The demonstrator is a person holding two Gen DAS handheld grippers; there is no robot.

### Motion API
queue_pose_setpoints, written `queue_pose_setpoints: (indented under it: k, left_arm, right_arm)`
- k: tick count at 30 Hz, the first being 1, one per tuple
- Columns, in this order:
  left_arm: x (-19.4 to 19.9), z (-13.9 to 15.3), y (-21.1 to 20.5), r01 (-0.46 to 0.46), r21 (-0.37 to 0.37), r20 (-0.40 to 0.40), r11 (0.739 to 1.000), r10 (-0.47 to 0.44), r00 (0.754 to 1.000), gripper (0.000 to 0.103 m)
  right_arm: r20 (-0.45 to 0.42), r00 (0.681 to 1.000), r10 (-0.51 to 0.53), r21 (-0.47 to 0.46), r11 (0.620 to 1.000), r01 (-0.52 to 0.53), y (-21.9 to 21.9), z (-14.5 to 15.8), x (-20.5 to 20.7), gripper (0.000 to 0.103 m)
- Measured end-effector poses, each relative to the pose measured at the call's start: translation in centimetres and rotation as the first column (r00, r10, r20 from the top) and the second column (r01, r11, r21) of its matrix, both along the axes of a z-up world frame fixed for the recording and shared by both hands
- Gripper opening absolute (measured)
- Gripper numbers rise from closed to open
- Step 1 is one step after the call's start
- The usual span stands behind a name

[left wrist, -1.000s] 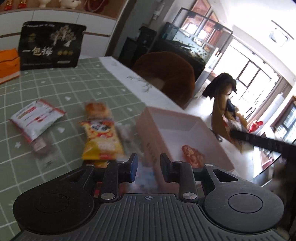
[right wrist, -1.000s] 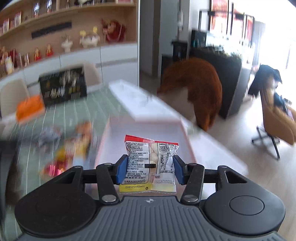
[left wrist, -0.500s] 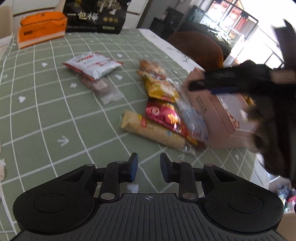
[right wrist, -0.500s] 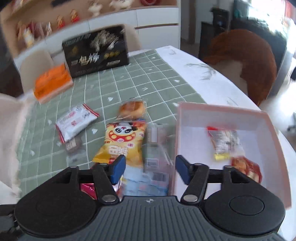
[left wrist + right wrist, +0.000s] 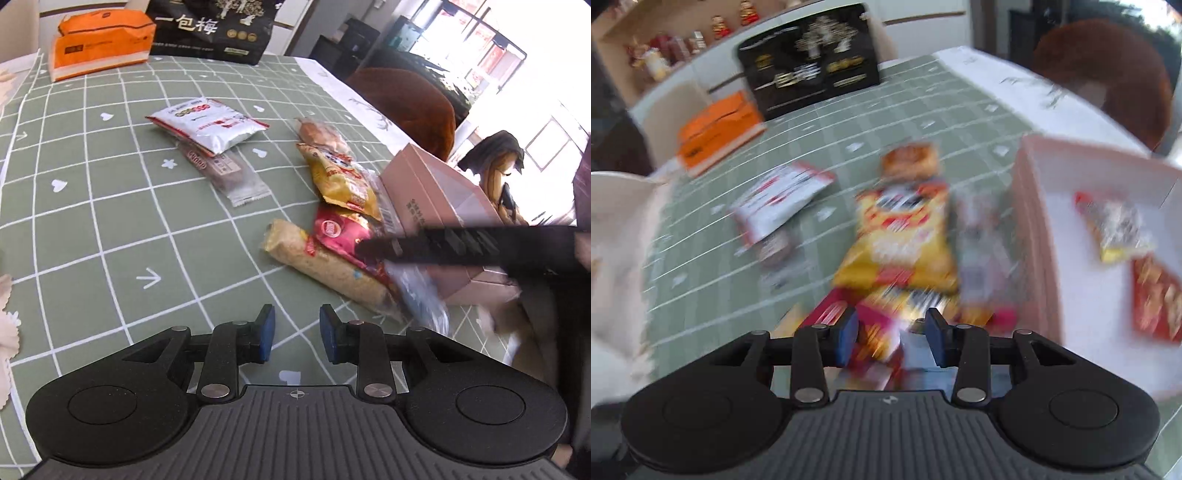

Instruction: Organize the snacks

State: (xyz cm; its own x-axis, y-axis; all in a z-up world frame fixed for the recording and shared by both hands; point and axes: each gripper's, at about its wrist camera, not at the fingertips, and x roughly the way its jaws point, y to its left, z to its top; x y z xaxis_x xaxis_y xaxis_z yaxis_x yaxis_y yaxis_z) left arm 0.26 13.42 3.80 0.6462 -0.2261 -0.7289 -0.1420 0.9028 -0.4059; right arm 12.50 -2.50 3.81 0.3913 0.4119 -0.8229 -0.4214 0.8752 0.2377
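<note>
Two tools work over a worktop (image 5: 110, 206) covered in green gridded cloth. Largest of the task's things is the pink box (image 5: 1049, 236), open-topped, at the worktop's right edge; inside it lie a red-and-yellow packet (image 5: 1115, 229) and a red packet (image 5: 1156, 299). Against the box's left wall sits a heap of snacks: a yellow bag (image 5: 343, 177), a pink-red bag (image 5: 340, 232), a long pale rice-cake bar (image 5: 325, 262) and a clear wrapper (image 5: 417, 291). Toward the worktop's middle a white-and-red pouch (image 5: 207, 123) lies partly over a brown bar (image 5: 221, 171). At the far edge stand a black gift bag (image 5: 214, 26) and an orange tissue pack (image 5: 99, 40).

The right tool (image 5: 888, 334) tilts steeply down over the near end of the heap; its jaws have just been closing, with the pink-red bag between them, though blur hides whether the pads (image 5: 846, 332) press on it. The left tool (image 5: 293, 330) slants down over bare cloth near the front edge, its jaws slightly apart and gripping nothing.
</note>
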Motion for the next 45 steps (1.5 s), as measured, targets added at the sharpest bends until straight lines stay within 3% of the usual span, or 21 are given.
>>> queue_pose_setpoints:
  k: [2, 4, 8, 12, 18, 21, 23, 27, 30, 35, 40, 45]
  left_arm:
    - [-0.1, 0.3, 0.0, 0.006, 0.004, 0.007, 1.000, -0.006, 1.000, 0.030]
    - [0.0, 0.6, 0.1, 0.001, 0.009, 0.014, 1.000, -0.001, 1.000, 0.030]
    - [0.2, 1.1, 0.6, -0.016, 0.003, 0.041, 1.000, 0.016, 0.999, 0.030]
    - [0.7, 1.7, 0.3, -0.008, 0.016, 0.057, 1.000, 0.007, 0.998, 0.030]
    - [1.0, 2.1, -0.2, 0.026, 0.047, 0.065, 0.999, -0.029, 0.997, 0.030]
    - [1.4, 2.5, 0.0, 0.017, 0.057, 0.075, 0.998, -0.021, 0.997, 0.030]
    - [1.9, 2.7, 0.4, -0.003, 0.041, 0.089, 0.999, -0.001, 0.996, 0.030]
    - [3.9, 2.8, 0.3, -0.016, 0.035, 0.102, 0.999, 0.013, 0.995, 0.030]
    - [6.2, 2.9, -0.8, 0.011, 0.064, 0.113, 0.998, -0.018, 0.993, 0.030]
    - [10.4, 2.9, -2.7, 0.025, 0.136, 0.129, 0.990, -0.043, 0.991, 0.030]
    - [14.7, 4.0, -5.6, 0.170, 0.095, 0.172, 0.981, -0.184, 0.968, 0.031]
    - [19.7, 2.1, -9.1, 0.282, 0.249, 0.027, 0.926, -0.298, 0.954, 0.032]
  right_arm:
    - [-0.009, 0.999, 0.045, 0.049, 0.998, -0.045, -1.0, 0.7, -2.3, 0.040]
    - [0.040, 0.998, 0.050, 0.047, 0.998, -0.052, -2.6, 1.8, -4.7, 0.040]
    - [0.131, 0.991, 0.008, -0.054, 0.999, -0.001, -6.4, 2.5, -6.8, 0.053]
    - [0.128, 0.991, -0.041, -0.125, 0.991, 0.057, -8.6, 1.2, -5.0, 0.056]
    - [0.050, 0.989, -0.141, 0.002, 0.990, 0.141, -7.7, -0.2, -0.5, 0.056]
    - [-0.006, 0.994, -0.107, 0.040, 0.993, 0.107, -5.4, -1.2, -0.4, 0.059]
    - [0.017, 0.997, -0.074, 0.028, 0.997, 0.074, -4.2, -1.2, -1.6, 0.059]
    - [0.029, 0.999, 0.014, -0.001, 1.000, -0.014, -3.7, -1.3, -4.9, 0.039]
    - [0.002, 1.000, 0.006, -0.010, 1.000, -0.006, -5.0, -1.9, -6.7, 0.037]
    - [0.049, 0.996, -0.073, -0.062, 0.995, 0.076, -8.4, -1.7, -8.9, 0.036]
    - [0.066, 0.989, -0.134, -0.078, 0.987, 0.139, -10.9, -1.5, -9.9, 0.039]
    - [0.052, 0.982, -0.182, -0.072, 0.980, 0.185, -11.7, -2.0, -10.3, 0.045]
